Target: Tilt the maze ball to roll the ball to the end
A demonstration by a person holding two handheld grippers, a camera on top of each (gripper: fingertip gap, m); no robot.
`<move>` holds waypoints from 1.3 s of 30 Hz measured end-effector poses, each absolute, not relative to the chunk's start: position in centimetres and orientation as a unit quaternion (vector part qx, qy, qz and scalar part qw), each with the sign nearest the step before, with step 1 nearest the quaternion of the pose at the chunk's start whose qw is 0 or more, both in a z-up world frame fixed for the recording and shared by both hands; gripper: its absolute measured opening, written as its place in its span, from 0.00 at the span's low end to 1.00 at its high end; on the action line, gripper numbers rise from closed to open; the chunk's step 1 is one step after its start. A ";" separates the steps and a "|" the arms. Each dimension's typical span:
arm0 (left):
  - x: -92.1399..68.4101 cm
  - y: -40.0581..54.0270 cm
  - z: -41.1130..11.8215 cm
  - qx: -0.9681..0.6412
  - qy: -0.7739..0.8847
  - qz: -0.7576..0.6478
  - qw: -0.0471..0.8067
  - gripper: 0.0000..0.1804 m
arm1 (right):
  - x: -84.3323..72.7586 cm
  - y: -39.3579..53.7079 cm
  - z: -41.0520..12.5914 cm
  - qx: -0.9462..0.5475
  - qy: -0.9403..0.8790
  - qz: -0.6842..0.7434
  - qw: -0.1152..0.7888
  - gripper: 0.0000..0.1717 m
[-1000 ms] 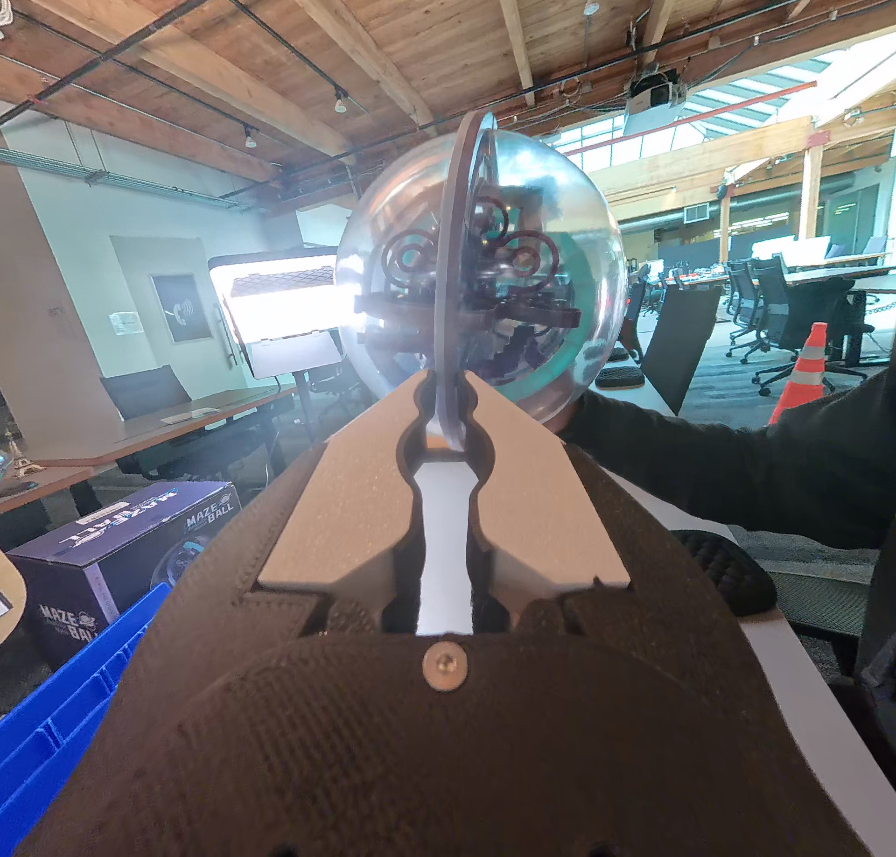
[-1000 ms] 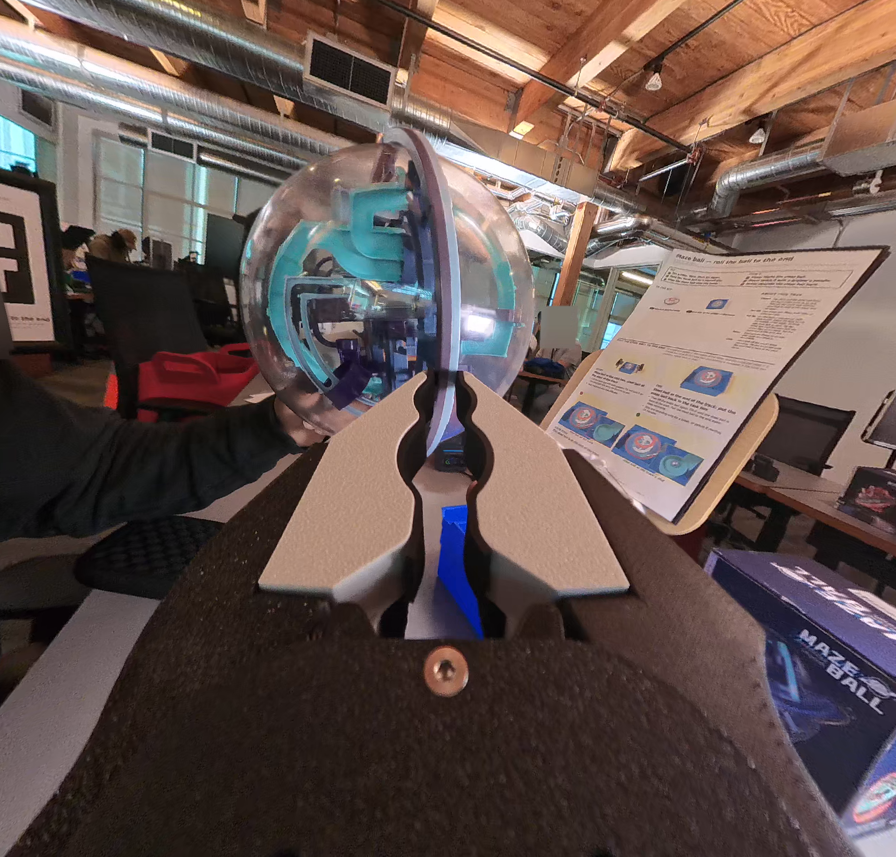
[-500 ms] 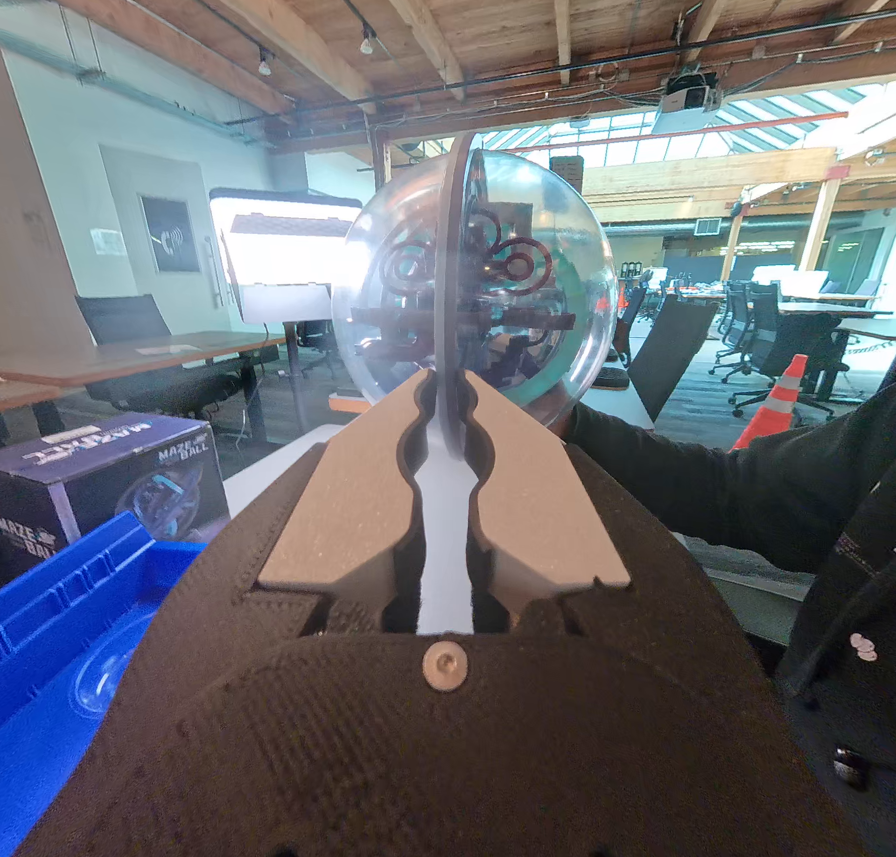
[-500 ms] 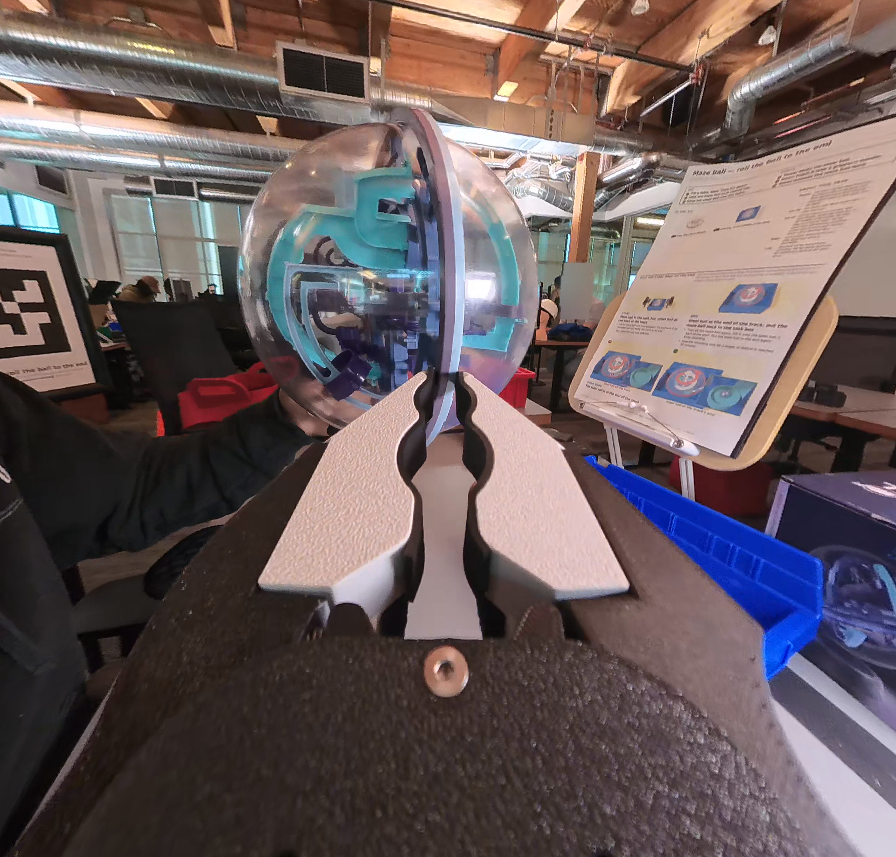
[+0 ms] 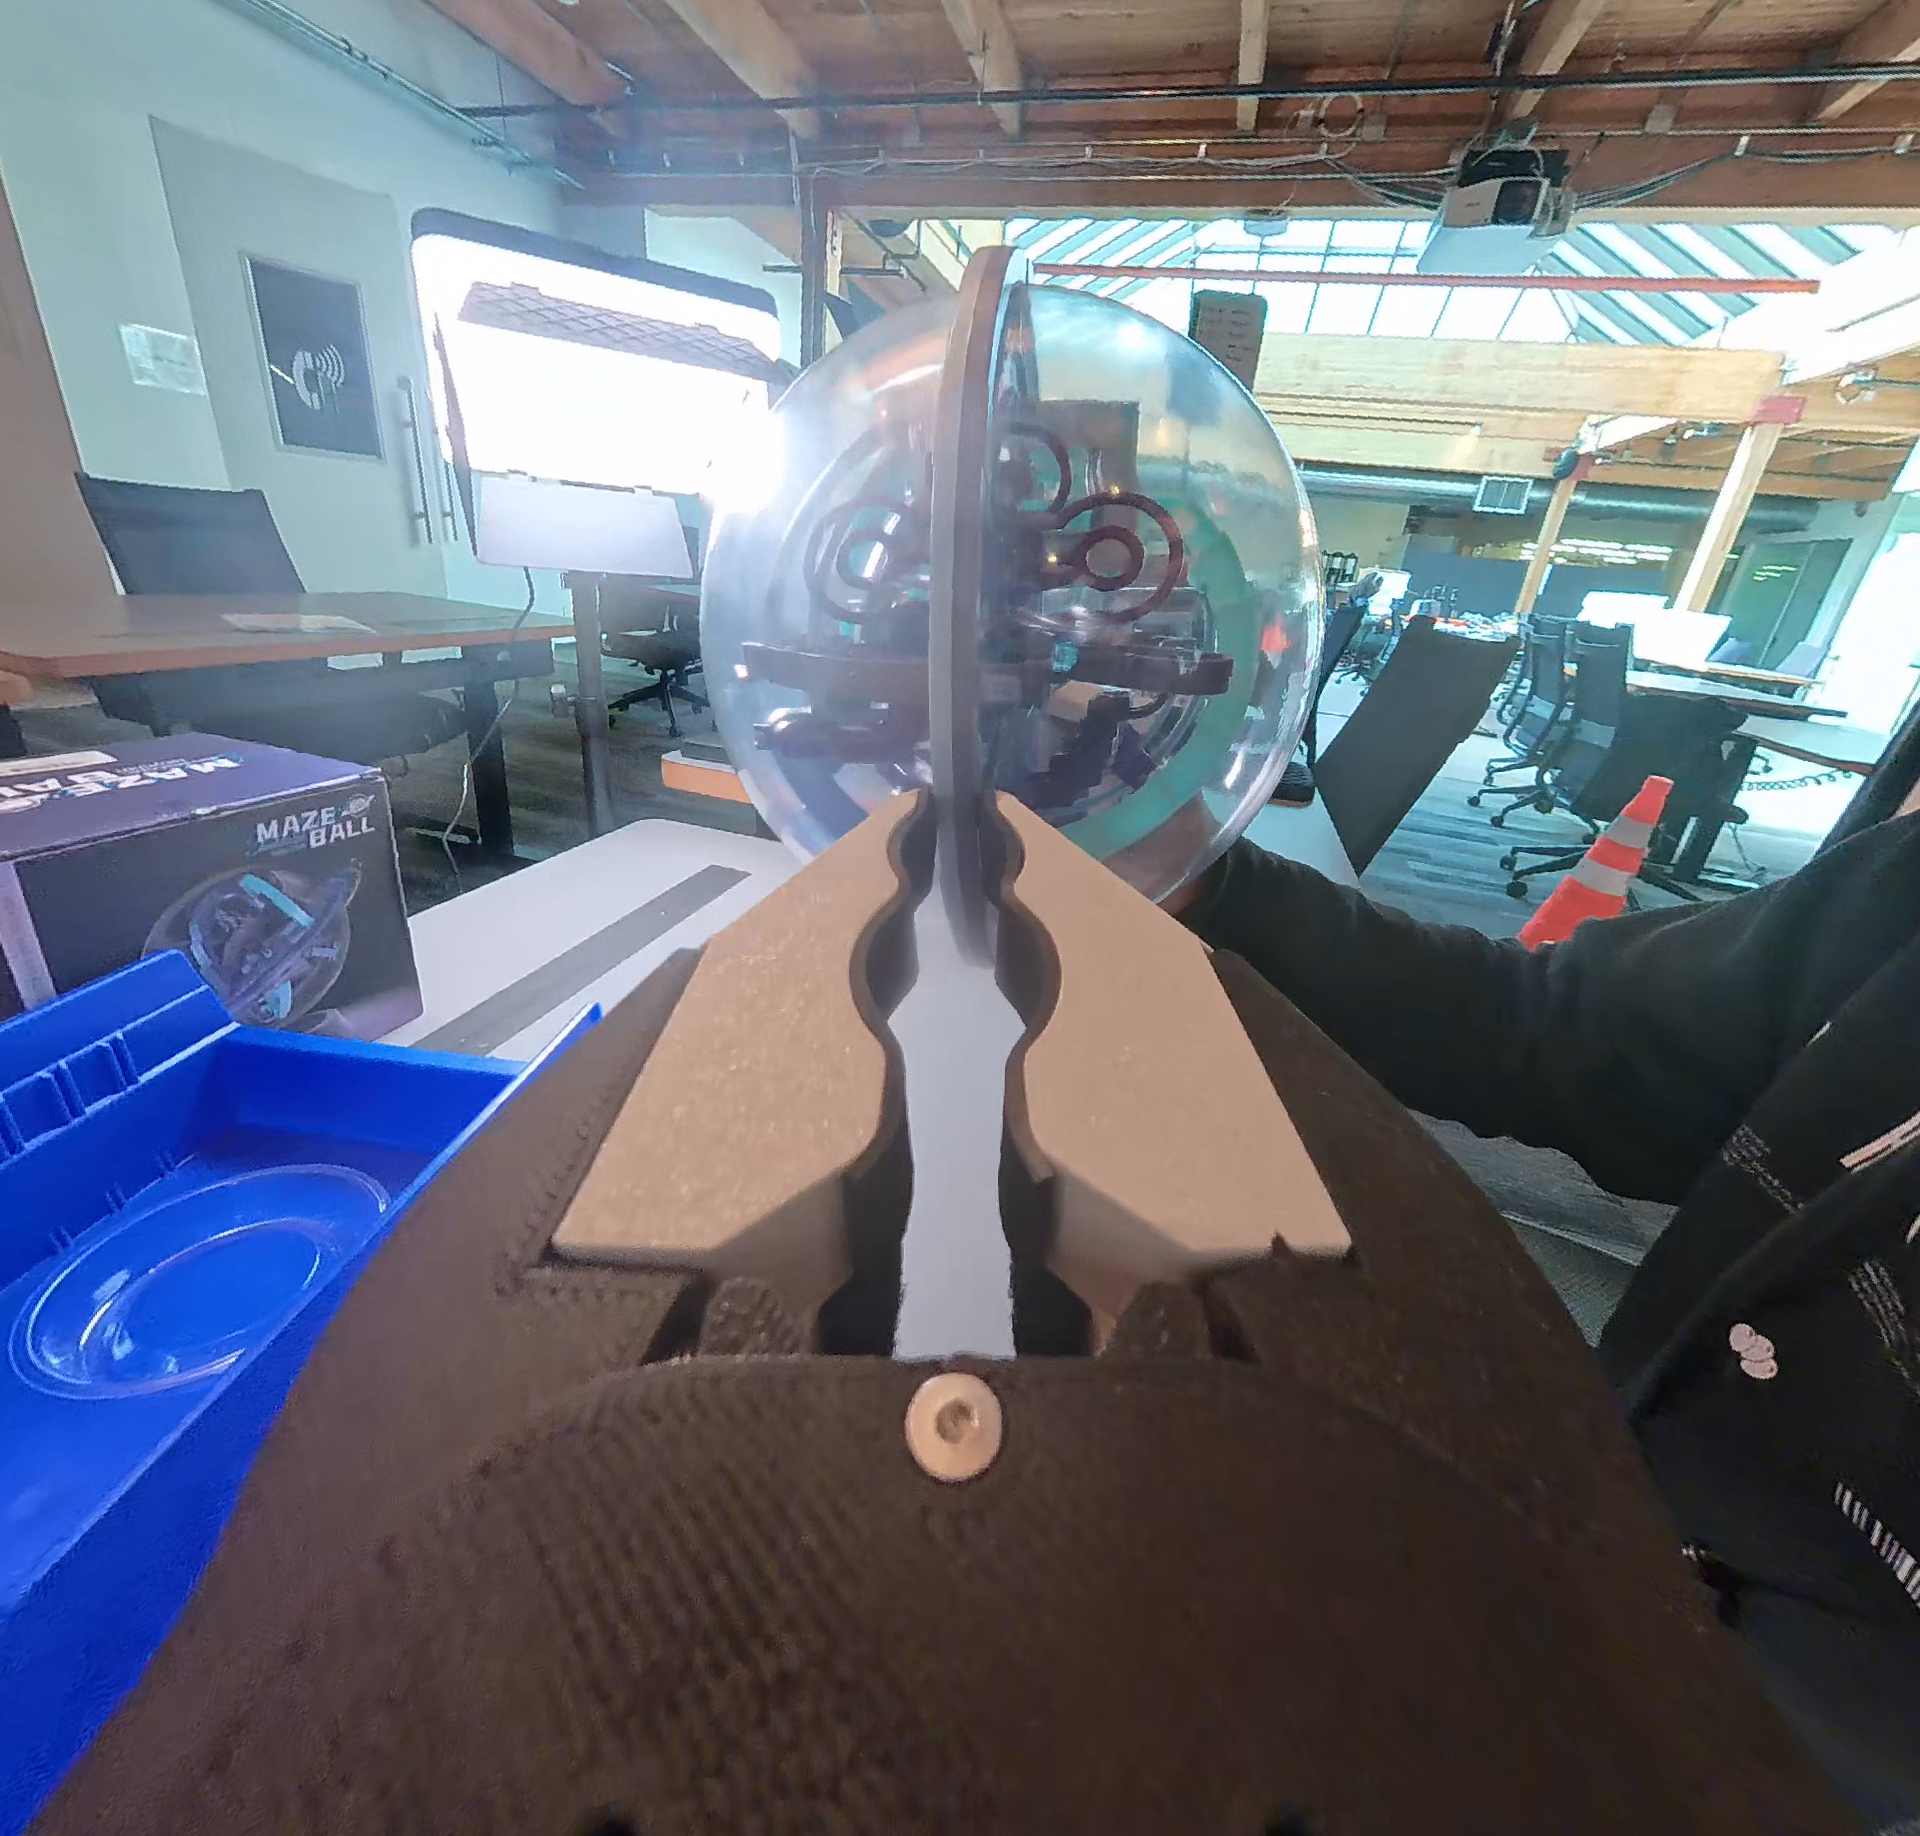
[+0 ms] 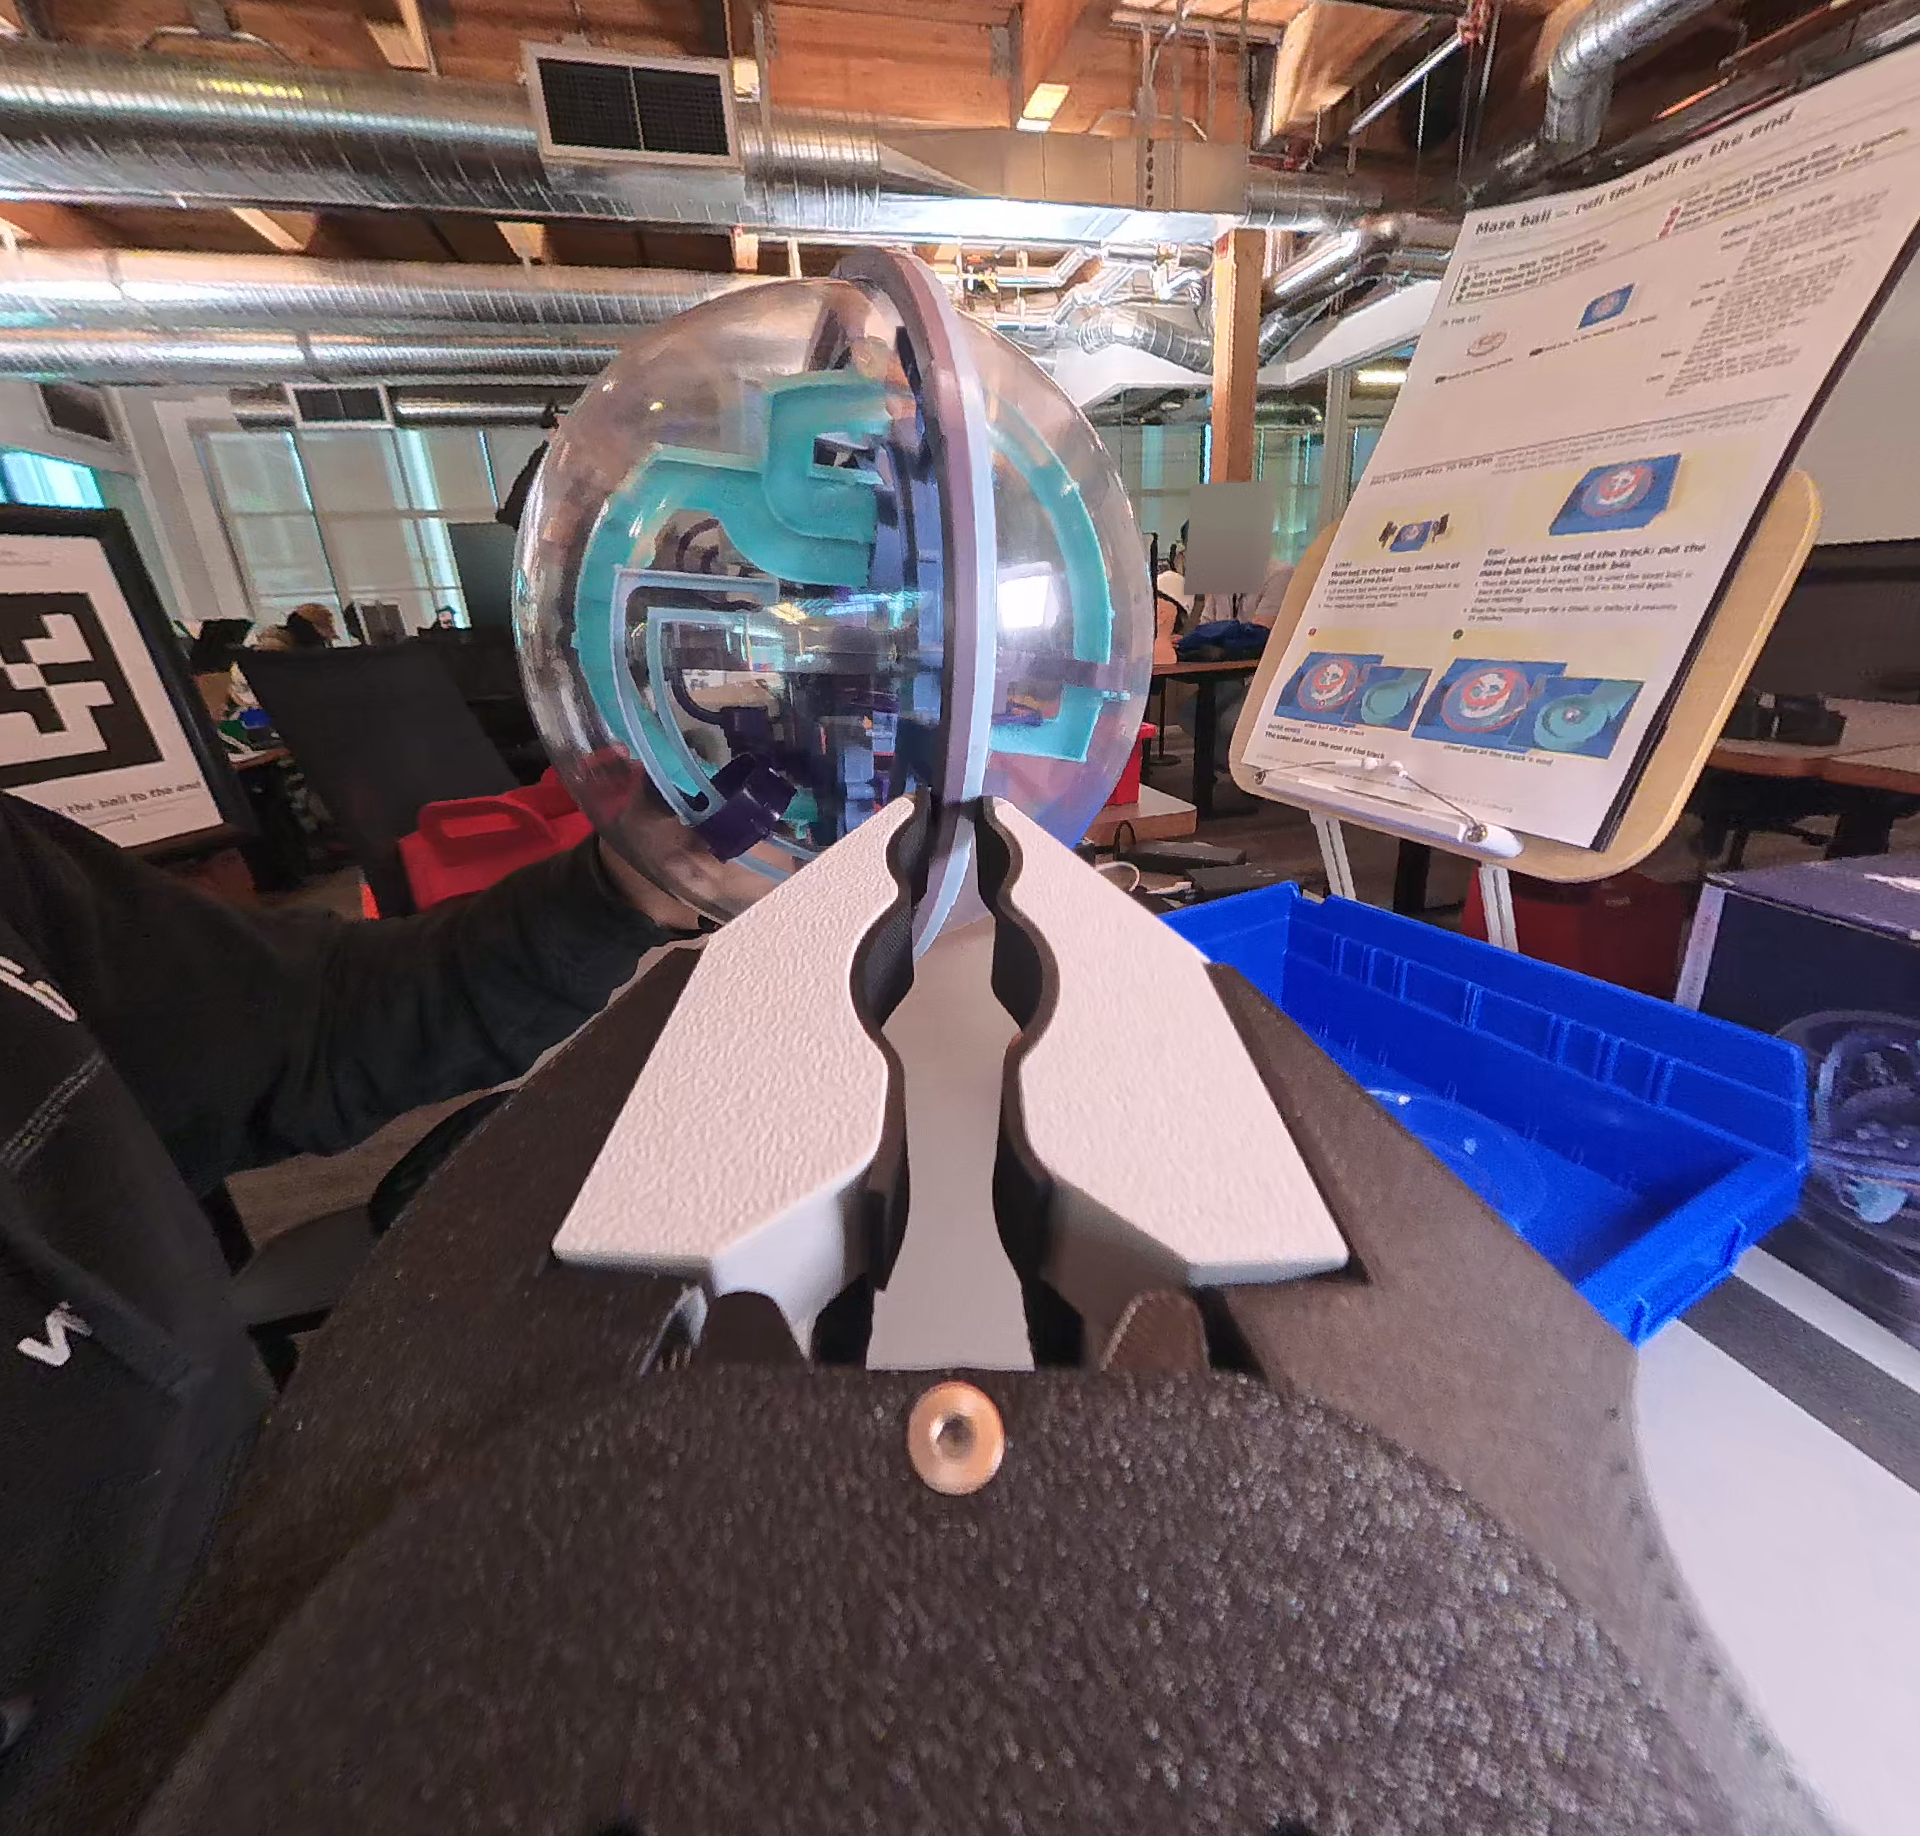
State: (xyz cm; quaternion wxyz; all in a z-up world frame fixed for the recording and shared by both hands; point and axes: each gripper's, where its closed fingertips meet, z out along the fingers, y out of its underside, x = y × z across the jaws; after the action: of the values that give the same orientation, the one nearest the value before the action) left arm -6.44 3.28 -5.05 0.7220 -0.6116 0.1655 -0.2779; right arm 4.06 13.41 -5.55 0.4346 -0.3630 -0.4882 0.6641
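We see the maze ball point(image 5: 1091, 581) as a clear plastic sphere, split by a thin grey equatorial rim point(image 5: 951, 539) that stands nearly upright. Inside run dark reddish-brown looped tracks and flat ledges on one side; from the opposite side point(image 6: 831, 581) we see teal curved walls, a pale blue frame and dark purple pieces. It is held up in the air above the tabletop, its rim clamped at both ends by jaws. We cannot make out the small ball inside.
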 end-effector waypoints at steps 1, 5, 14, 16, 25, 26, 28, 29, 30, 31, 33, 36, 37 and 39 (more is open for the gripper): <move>-6.5 3.3 -5.2 -0.614 0.163 -0.279 0.720 0.04 | 4.1 13.5 -5.7 -0.365 -0.486 0.665 0.433 0.04; -6.6 3.5 -5.7 -0.618 0.156 -0.285 0.715 0.04 | 4.0 13.6 -6.5 -0.375 -0.482 0.668 0.426 0.04; -7.1 3.6 -7.1 -0.628 0.137 -0.307 0.702 0.04 | 3.7 13.4 -8.2 -0.396 -0.477 0.673 0.404 0.03; -7.1 3.6 -7.5 -0.629 0.135 -0.310 0.700 0.04 | 3.7 13.4 -8.4 -0.398 -0.475 0.673 0.403 0.03; -7.1 3.7 -8.2 -0.634 0.131 -0.316 0.693 0.04 | 3.6 13.6 -8.8 -0.403 -0.474 0.674 0.399 0.03; -7.2 3.7 -8.3 -0.636 0.129 -0.317 0.692 0.04 | 3.6 13.6 -9.0 -0.406 -0.474 0.674 0.396 0.03; -7.3 3.6 -8.5 -0.638 0.123 -0.324 0.688 0.04 | 3.5 13.4 -9.4 -0.411 -0.473 0.675 0.389 0.03; -7.3 3.5 -8.6 -0.638 0.121 -0.327 0.687 0.04 | 3.5 13.3 -9.6 -0.412 -0.473 0.677 0.385 0.03; -7.4 3.4 -8.8 -0.641 0.121 -0.327 0.684 0.04 | 3.5 13.2 -9.8 -0.414 -0.473 0.677 0.383 0.03; -7.4 3.4 -9.0 -0.645 0.121 -0.324 0.681 0.04 | 3.5 13.2 -9.9 -0.415 -0.474 0.677 0.381 0.03; -7.4 3.3 -9.4 -0.647 0.118 -0.330 0.677 0.04 | 3.5 13.1 -10.1 -0.418 -0.475 0.676 0.378 0.03; -7.5 3.2 -9.9 -0.650 0.112 -0.337 0.672 0.03 | 3.4 12.9 -10.5 -0.421 -0.475 0.678 0.371 0.03; -7.5 3.2 -10.0 -0.650 0.111 -0.338 0.672 0.03 | 3.4 12.9 -10.6 -0.422 -0.474 0.679 0.369 0.03; -7.6 3.2 -10.1 -0.649 0.107 -0.345 0.670 0.03 | 3.3 12.9 -10.8 -0.424 -0.473 0.681 0.364 0.03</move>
State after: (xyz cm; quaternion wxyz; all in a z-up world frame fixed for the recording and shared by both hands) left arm -7.57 3.16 -10.14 0.6700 -0.6487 0.1072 -0.3447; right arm 3.29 12.92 -10.84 0.3644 -0.4244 -0.4732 0.6806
